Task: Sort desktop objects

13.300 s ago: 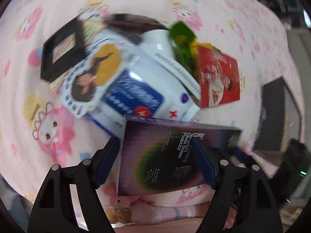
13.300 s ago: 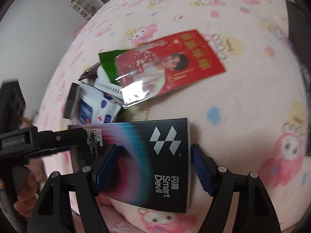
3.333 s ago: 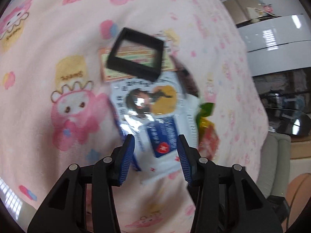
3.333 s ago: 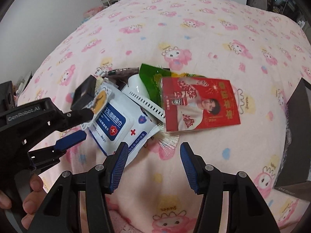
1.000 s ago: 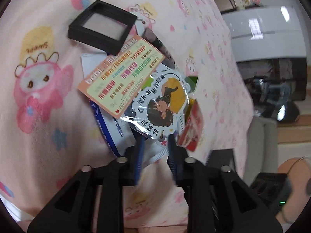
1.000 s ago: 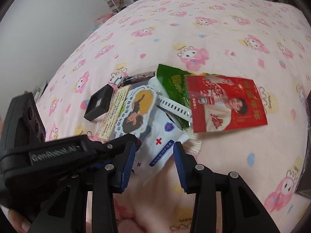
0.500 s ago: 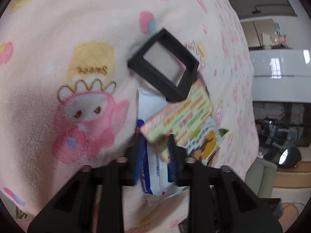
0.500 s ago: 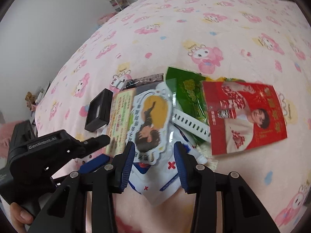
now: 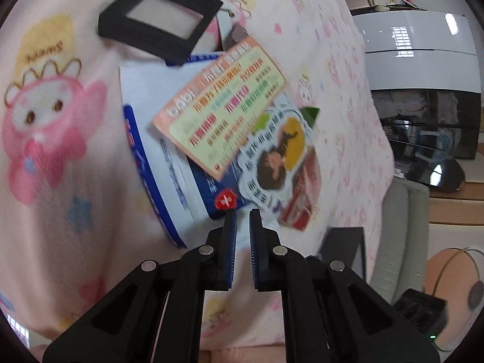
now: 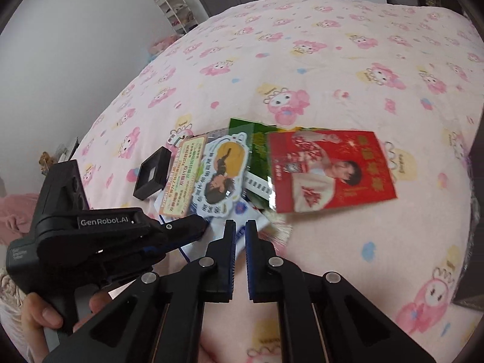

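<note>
Wipes pack (image 9: 169, 157) mostly hidden under cards, edge between both near-closed grippers' fingers (image 9: 230, 236), grasp unclear.

A white-and-blue wipes pack (image 9: 169, 151) lies flat on the pink bed, under a yellow-pink card (image 9: 224, 112) and a cartoon-figure sticker pack (image 10: 222, 172). A black square frame (image 9: 160, 18) overlaps its far corner; a red packet (image 10: 329, 169) covers a green one (image 10: 255, 142).

Pink cartoon bedsheet (image 10: 332, 69), grey sofa (image 9: 399, 230), wall shelf (image 10: 178, 12)
</note>
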The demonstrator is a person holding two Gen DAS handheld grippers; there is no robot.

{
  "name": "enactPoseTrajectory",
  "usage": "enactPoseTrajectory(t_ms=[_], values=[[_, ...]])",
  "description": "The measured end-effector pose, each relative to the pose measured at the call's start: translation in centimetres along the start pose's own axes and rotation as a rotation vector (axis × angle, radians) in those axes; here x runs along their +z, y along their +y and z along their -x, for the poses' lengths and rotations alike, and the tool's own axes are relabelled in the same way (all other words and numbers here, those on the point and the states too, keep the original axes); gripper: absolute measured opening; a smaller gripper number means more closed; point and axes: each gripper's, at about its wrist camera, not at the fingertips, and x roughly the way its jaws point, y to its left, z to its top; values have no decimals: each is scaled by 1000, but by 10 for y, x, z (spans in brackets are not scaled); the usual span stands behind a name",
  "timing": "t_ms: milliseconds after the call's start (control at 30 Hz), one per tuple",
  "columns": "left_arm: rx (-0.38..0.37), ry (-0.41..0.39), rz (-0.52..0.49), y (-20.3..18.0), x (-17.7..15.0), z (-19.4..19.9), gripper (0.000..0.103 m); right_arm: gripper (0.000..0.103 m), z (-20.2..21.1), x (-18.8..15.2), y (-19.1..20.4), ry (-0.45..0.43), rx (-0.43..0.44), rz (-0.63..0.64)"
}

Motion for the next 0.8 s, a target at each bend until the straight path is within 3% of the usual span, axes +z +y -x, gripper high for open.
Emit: enactPoseTrajectory(t_ms=[100, 233, 333, 467, 500, 733, 767, 800], values=[[-68, -77, 39, 6, 4, 24, 7, 5, 9, -4, -11, 6, -7, -10], [-12, -173, 155, 26, 22, 42, 10, 5, 11, 7, -16, 15, 5, -4], [-18, -189, 236, 42, 32, 46, 22, 10, 6, 20, -8, 5, 21, 14], [35, -165, 214, 38, 38, 32, 24, 35, -18, 31, 5, 35, 22, 36], [41, -158, 215, 37, 40, 27, 24, 37, -26, 32, 8, 45, 23, 39], [96, -214, 237, 39, 44, 24, 24, 37, -59, 27, 7, 78, 41, 0], [95, -217, 240, 40, 44, 24, 24, 31, -56, 25, 8, 62, 39, 4], [87, -199, 230, 39, 42, 21, 24, 18, -54, 25, 9, 51, 31, 14]])
